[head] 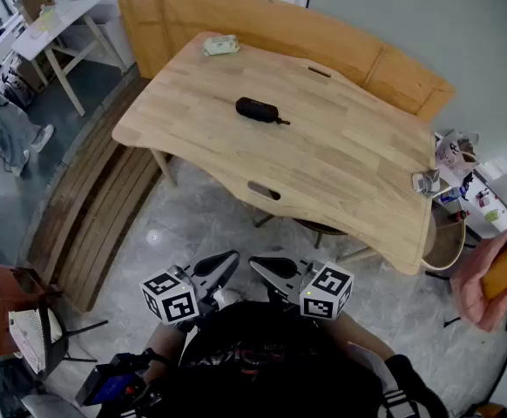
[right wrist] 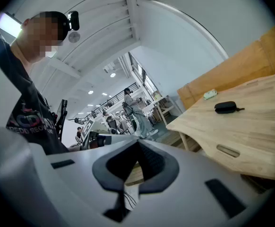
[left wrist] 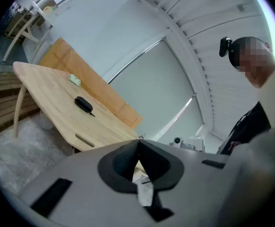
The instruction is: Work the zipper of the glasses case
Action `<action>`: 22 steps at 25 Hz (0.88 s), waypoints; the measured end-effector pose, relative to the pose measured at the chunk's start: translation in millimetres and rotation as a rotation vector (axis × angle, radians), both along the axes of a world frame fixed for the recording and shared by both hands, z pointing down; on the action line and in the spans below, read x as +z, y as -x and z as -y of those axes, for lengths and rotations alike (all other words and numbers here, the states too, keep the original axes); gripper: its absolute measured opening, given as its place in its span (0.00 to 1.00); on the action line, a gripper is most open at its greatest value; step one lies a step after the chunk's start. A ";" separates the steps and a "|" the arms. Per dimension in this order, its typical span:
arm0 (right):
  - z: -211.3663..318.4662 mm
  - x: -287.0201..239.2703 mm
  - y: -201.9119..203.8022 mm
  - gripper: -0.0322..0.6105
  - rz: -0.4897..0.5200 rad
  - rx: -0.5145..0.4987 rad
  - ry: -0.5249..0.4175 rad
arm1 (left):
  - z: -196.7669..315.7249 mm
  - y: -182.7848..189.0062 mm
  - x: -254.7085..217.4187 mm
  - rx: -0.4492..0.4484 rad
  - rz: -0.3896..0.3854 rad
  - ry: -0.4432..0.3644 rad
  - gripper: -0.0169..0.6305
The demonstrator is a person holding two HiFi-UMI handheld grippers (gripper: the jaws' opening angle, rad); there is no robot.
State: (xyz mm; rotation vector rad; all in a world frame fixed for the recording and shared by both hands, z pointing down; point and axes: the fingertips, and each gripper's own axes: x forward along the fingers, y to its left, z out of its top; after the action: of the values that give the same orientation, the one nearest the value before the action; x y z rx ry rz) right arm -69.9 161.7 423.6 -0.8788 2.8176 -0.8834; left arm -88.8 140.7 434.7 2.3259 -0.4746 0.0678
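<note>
Left claw (head: 226, 262) and right claw (head: 265, 266) are both sitting clenched on nothing, hanging side by side short of the counter (head: 349, 172). Glasses case (head: 258, 110) is lying around mid-counter, well apart from them.

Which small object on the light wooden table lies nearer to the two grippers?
The black oval glasses case, near the middle of the table. The small pale green object lies beyond it, at the far edge.

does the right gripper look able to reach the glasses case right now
Likely not yet: the right gripper, shut, hangs short of the table, and the glasses case lies mid-table. Nothing stands between them.
</note>
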 end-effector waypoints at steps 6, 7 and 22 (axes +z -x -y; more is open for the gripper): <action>-1.1 -0.7 -0.9 0.07 0.002 0.005 -0.002 | -0.5 -1.0 -0.9 0.003 0.000 0.000 0.04; -1.6 -0.8 -1.4 0.07 0.003 0.006 -0.002 | -1.0 -1.5 -1.0 0.004 0.000 0.000 0.04; -3.7 -4.6 -10.0 0.07 0.041 0.023 -0.007 | -6.0 -5.4 -3.3 0.013 0.009 -0.007 0.04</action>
State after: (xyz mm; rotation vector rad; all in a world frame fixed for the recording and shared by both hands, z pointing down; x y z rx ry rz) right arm -59.9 165.4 419.1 -0.8799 2.7681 -0.8781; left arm -83.5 146.8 431.3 2.3366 -0.4648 0.0825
